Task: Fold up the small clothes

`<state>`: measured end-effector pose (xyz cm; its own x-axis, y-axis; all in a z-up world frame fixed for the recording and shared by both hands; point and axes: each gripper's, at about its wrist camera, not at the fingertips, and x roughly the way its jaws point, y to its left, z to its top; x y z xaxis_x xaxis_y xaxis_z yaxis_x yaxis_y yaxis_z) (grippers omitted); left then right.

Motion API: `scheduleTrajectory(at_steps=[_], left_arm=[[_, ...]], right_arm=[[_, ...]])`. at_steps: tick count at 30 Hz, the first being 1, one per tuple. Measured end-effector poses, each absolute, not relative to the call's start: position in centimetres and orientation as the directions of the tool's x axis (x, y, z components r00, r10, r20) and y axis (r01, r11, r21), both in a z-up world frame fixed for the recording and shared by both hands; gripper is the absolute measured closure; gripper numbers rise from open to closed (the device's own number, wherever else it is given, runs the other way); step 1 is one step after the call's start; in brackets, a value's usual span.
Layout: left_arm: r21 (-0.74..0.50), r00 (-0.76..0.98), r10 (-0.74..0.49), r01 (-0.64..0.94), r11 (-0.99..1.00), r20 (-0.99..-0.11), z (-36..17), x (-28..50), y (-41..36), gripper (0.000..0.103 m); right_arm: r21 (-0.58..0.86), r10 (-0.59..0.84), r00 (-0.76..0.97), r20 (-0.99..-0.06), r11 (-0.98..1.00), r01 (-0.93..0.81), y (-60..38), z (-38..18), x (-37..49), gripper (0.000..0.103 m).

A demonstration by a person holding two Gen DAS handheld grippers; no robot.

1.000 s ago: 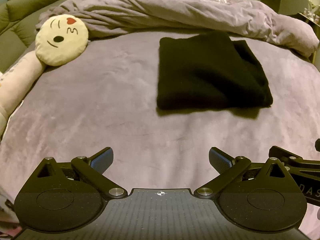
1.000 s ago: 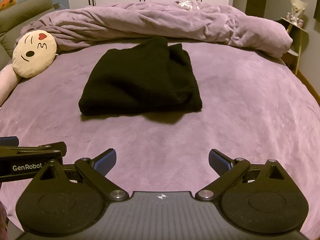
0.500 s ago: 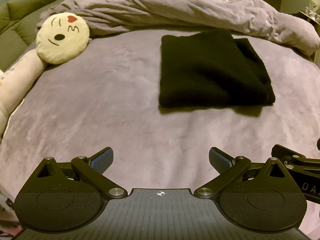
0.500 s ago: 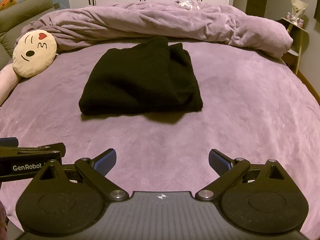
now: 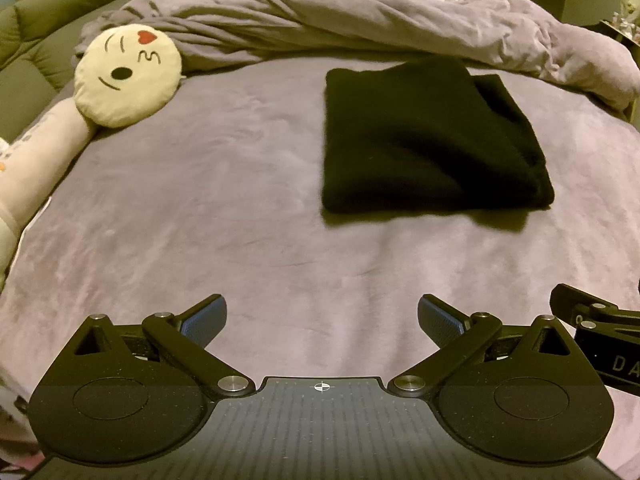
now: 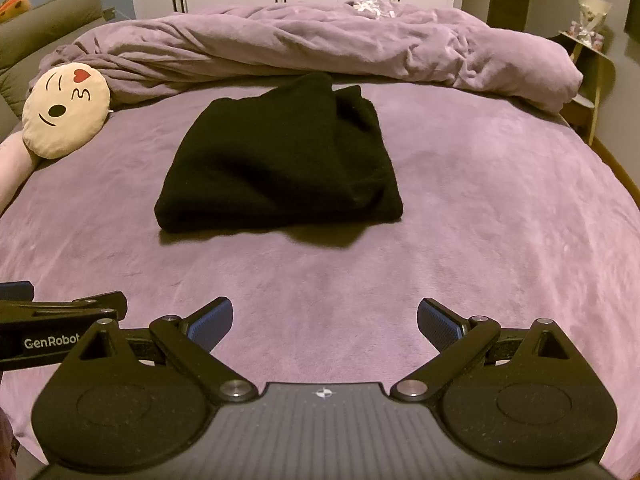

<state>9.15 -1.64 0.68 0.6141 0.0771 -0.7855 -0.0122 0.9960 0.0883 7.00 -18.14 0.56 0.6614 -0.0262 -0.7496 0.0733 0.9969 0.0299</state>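
A black garment [image 5: 428, 144] lies folded into a thick rectangle on the purple bed cover [image 5: 224, 208], its folded edge facing me. In the right wrist view the same black garment [image 6: 280, 160] sits ahead and a little left. My left gripper [image 5: 322, 320] is open, well short of the garment, with nothing between its blue pads. My right gripper [image 6: 325, 320] is open too, held back over bare cover. Each gripper's body shows at the edge of the other's view.
A crumpled purple duvet [image 5: 360, 28] runs along the far side of the bed. A round emoji cushion [image 5: 128, 74] and a long pale pillow [image 5: 36, 164] lie at the left. A green sofa [image 5: 60, 12] stands beyond them. A small side table [image 6: 588, 60] stands at the right.
Both grippers have drawn slightly back from the folded garment and stay open. The garment has not moved.
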Motion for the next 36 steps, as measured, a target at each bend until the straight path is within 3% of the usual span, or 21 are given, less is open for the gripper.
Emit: scheduleTrajectory(at_steps=[36], left_arm=[[0.085,0.604,0.069,-0.002,0.996,-0.794,1.12,8.87,-1.26,0.0]], right_arm=[[0.017,-0.025,0.665,-0.747,0.998,0.058,-17.7,1.11,6.94,0.004]])
